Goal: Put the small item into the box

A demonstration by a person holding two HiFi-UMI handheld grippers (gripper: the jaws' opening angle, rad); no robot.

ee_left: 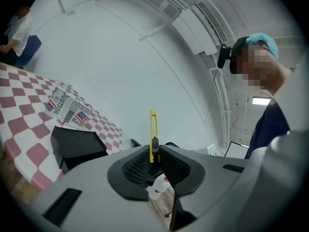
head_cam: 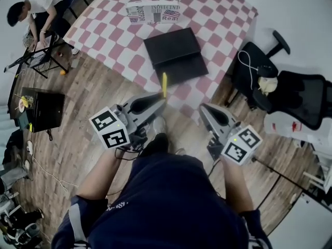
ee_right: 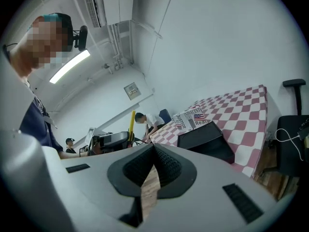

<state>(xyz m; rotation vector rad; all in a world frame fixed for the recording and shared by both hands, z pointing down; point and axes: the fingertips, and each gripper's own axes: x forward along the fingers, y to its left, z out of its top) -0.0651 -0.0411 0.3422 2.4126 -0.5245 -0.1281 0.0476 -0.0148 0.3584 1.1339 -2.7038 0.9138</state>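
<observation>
Left gripper view: left gripper (ee_left: 153,154) clenched on the slim yellow plastic utility knife (ee_left: 153,125), blade-end up, probably for carrying. The knife is in the air, near the flat black rectangular box (head_cam: 175,53) on the red-and-white checked table (head_cam: 114,30). Right gripper (ee_right: 153,151) closed, empty.

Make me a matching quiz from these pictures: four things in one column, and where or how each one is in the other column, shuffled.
Things:
1. yellow cutter
2. black box
3. newspaper-print box
4. right gripper

Places or states:
A. far edge of the checkered table
B. empty, fingers together
C. clamped in the left gripper
D. on the table, near its front edge

Pairs: 1-C, 2-D, 3-A, 4-B.
</observation>
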